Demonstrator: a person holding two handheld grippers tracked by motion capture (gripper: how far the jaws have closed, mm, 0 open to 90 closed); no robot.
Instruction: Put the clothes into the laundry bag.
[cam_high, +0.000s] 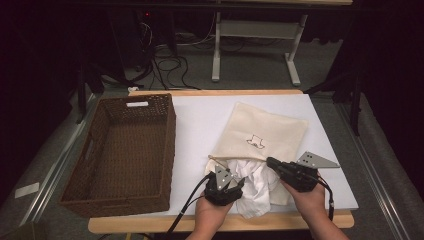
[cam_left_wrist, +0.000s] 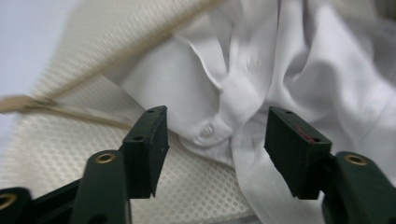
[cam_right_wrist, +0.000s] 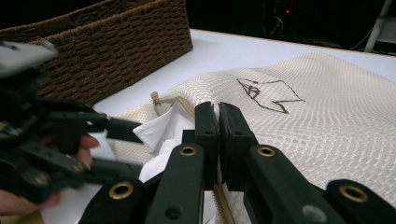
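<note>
White shirt (cam_high: 256, 187) lies half out of the mesh bag (cam_high: 260, 132) on the table's (cam_high: 200, 115) near edge. Right gripper (cam_right_wrist: 218, 122) pinches the bag's rim; left gripper (cam_left_wrist: 215, 140), spread, should grip the collar deeply before pushing inward.

The high view looks forward and down from above the person's side, taking in the whole table (cam_high: 200, 107) and the floor beyond. The left gripper view sits very close over the white shirt (cam_left_wrist: 299, 84) and mesh bag (cam_left_wrist: 60, 140). The right gripper view looks low across that same bag (cam_right_wrist: 303, 126) toward the basket (cam_right_wrist: 107, 51) at upper left.
</note>
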